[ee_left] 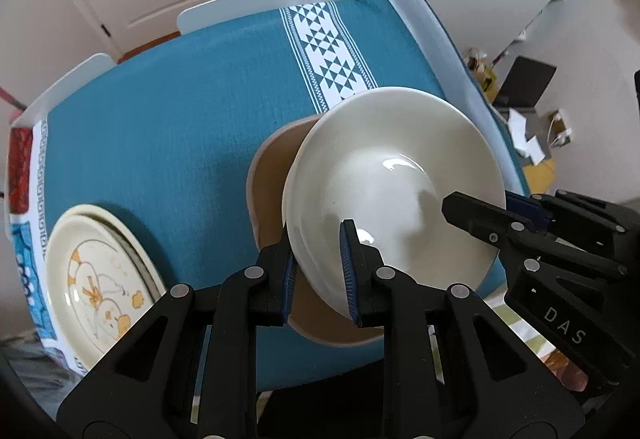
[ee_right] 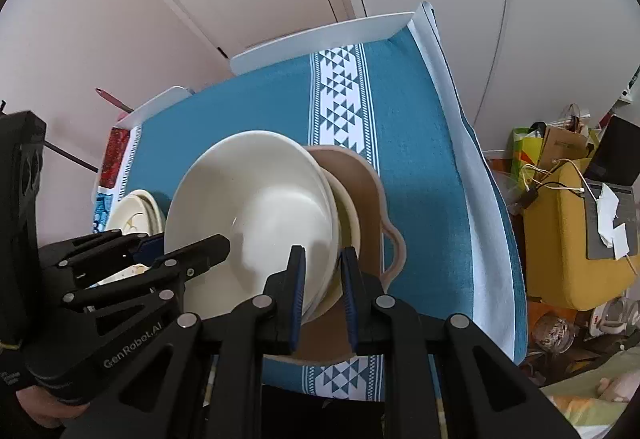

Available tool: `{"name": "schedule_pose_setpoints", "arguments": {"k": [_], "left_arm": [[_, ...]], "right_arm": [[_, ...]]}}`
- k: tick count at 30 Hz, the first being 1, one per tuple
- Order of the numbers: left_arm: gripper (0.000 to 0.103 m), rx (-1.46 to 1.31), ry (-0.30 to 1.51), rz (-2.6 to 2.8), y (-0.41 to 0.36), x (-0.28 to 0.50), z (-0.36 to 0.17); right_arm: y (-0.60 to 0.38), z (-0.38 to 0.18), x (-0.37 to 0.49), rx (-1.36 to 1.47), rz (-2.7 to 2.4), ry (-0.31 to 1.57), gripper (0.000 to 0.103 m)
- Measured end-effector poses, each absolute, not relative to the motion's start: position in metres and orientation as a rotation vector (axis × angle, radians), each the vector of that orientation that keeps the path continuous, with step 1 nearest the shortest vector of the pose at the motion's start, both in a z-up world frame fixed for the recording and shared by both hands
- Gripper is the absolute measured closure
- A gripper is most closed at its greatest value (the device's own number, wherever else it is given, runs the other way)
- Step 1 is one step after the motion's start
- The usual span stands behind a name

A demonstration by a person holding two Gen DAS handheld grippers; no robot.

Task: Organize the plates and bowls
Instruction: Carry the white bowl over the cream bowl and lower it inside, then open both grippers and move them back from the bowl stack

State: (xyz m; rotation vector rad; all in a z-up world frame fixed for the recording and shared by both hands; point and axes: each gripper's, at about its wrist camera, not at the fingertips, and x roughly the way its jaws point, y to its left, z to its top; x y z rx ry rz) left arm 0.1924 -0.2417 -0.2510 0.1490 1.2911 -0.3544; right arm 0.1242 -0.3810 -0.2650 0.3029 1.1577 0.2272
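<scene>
Your left gripper (ee_left: 320,271) and right gripper (ee_right: 322,293) each pinch the white bowl (ee_left: 394,183) rim — it hangs tilted over the tan dish (ee_left: 268,179).

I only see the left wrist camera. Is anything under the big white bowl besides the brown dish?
Observer: Yes. The right wrist view shows a second cream bowl nested under the white bowl.
Operator: Does the brown dish have a handle?
Observer: Yes, the brown dish has a looped handle on its side.
Operator: Who holds the left gripper?
Observer: A person's hand shows at the bottom-left corner, wrapped around the grip of the left gripper.
</scene>
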Motion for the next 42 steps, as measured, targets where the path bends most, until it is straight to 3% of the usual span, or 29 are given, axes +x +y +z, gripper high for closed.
{"name": "schedule_pose_setpoints", "arguments": {"k": [12,31,40,41,42], "left_arm": [[0.085,0.255,1.263,-0.308,-0.253,0.199,-0.258],[0.085,0.176,1.251,-0.323,-0.241,0.198,-0.255],[0.085,0.133,1.157,-0.329,-0.223,0.189,-0.21],[0.082,0.127,1.135,-0.325,-0.219,0.188,-0.202],[0.069,0.124,1.11,-0.321,-0.215,0.187,-0.194]], "right_arm": [[-0.38,-0.271,0.124,0.275,0.214,1.167,0.087],[-0.378,-0.267,0.127,0.222,0.243,1.174,0.087],[-0.387,-0.229,0.119,0.214,0.274,1.089,0.087],[-0.388,-0.221,0.117,0.208,0.284,1.069,0.087],[-0.389,-0.215,0.115,0.204,0.289,1.053,0.087]]}}
